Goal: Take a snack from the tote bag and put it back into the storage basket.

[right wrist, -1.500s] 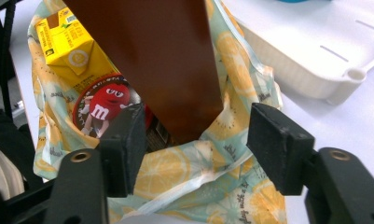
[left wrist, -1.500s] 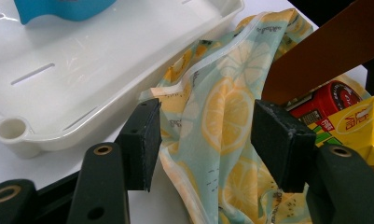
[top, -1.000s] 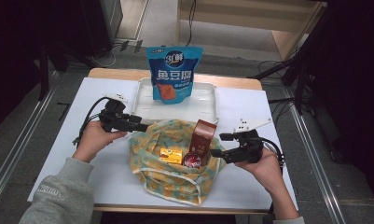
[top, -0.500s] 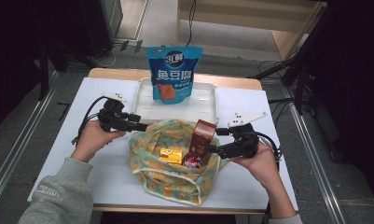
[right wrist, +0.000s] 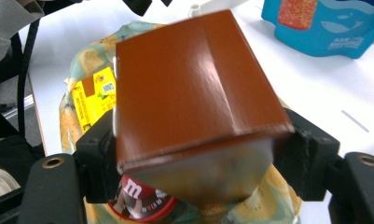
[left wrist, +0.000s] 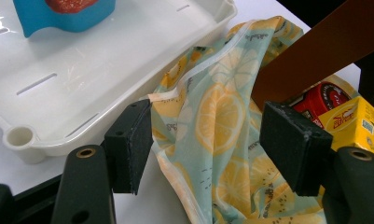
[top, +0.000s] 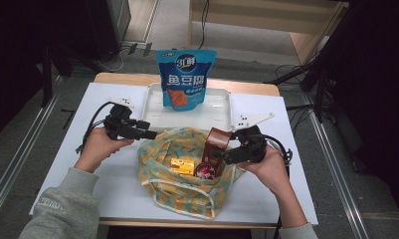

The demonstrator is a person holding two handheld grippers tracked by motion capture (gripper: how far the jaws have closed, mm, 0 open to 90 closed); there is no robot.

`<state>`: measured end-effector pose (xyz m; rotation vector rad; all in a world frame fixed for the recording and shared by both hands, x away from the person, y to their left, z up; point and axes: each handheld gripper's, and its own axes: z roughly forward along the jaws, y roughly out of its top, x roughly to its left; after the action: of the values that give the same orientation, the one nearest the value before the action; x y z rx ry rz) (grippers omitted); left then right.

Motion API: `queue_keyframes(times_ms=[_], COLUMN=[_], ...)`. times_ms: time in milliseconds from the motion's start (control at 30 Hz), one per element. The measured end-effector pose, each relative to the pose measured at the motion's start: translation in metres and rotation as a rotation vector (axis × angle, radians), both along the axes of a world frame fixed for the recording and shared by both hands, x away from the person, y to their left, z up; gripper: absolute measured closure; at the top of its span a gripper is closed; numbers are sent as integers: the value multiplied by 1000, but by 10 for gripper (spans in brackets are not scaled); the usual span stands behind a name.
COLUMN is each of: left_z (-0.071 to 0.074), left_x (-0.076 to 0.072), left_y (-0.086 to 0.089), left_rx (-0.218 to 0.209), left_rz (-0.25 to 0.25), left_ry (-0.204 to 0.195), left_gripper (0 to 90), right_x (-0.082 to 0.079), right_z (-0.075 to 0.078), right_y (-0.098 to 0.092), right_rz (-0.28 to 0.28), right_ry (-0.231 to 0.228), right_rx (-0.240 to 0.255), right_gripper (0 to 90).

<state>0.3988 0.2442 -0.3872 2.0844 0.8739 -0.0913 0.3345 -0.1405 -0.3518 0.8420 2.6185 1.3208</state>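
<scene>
Lying at lower centre of the high view on a white table sheet (top: 112, 184), a soft lemon-print fabric bag (top: 182, 191) holds a yellow carton (top: 182, 166) and a round red tin (top: 205, 172). The left gripper (top: 148, 134), jaws just opened wide with the bag's hem loose between them, sits mid-left; the right gripper (top: 222, 155) clamps a glossy brown box (top: 217, 143) at the bag's mouth. Beyond, upper centre, a rigid white plastic tray (top: 222, 107) carries an upright blue snack pouch (top: 185, 77); grey floor (top: 33, 134) surrounds.
</scene>
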Motion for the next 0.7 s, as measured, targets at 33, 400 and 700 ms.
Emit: queue_keyframes(times_ms=[33, 400, 700], left_z=[0, 1, 1], left_x=[0, 0, 0], left_y=[0, 1, 2], left_rx=[0, -9, -14], left_rz=[0, 3, 3], left_ry=[0, 1, 3], left_gripper=[351, 351, 351], right_x=[1, 6, 5], right_z=[1, 10, 16], right_y=[1, 12, 19], right_rz=[-1, 21, 27], right_ry=[2, -18, -44], right_rx=[-5, -28, -68], right_gripper=[267, 310, 396])
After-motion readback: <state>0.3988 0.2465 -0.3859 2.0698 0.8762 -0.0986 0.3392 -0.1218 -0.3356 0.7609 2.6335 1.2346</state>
